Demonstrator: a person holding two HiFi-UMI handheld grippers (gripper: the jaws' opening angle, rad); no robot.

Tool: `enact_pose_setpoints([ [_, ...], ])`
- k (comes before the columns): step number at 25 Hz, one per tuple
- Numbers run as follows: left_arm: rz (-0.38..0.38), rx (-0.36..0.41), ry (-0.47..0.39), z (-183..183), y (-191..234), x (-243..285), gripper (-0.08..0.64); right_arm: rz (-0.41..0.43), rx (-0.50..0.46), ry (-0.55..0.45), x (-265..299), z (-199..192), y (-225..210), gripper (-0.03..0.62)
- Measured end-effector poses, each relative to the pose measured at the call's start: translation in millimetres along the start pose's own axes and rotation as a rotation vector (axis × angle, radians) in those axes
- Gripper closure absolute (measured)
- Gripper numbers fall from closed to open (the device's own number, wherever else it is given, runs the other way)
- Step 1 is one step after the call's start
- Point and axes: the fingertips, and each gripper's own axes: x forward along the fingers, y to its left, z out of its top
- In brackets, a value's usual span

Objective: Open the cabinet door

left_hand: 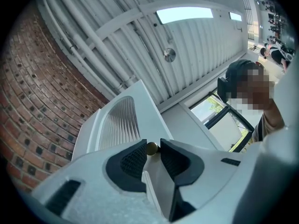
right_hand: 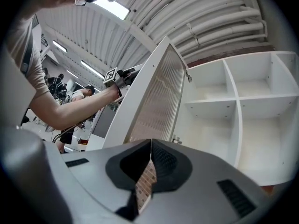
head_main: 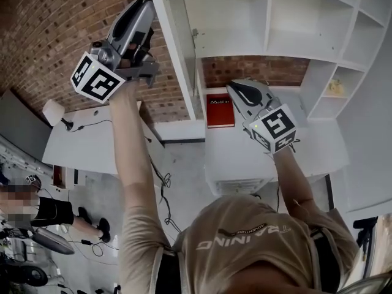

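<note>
The white cabinet door with a ribbed panel stands swung out, edge-on in the head view. In the left gripper view its small brass knob sits between the black pads of my left gripper, which is shut on it. My left gripper is raised high against the door's outer face. From the right gripper view the door shows with the left gripper behind it. My right gripper hangs lower, before the open shelves; its jaws are shut with nothing in them.
A red book lies on the white counter under the shelves. A white desk with a lamp and cables stands at the left by the brick wall. A seated person is at the lower left.
</note>
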Motion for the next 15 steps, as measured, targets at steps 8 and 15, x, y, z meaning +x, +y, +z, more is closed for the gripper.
enact_pose_setpoints([
  [8,0.011,-0.025,-0.003,-1.2,5.7,-2.1,0.479,0.034,-0.01,-0.012,5.4,2.5,6.7,0.58],
  [15,0.099,0.08,0.025,-4.8,4.3,-10.1,0.472,0.044,-0.013,-0.018,7.3,2.0,8.5,0.58],
])
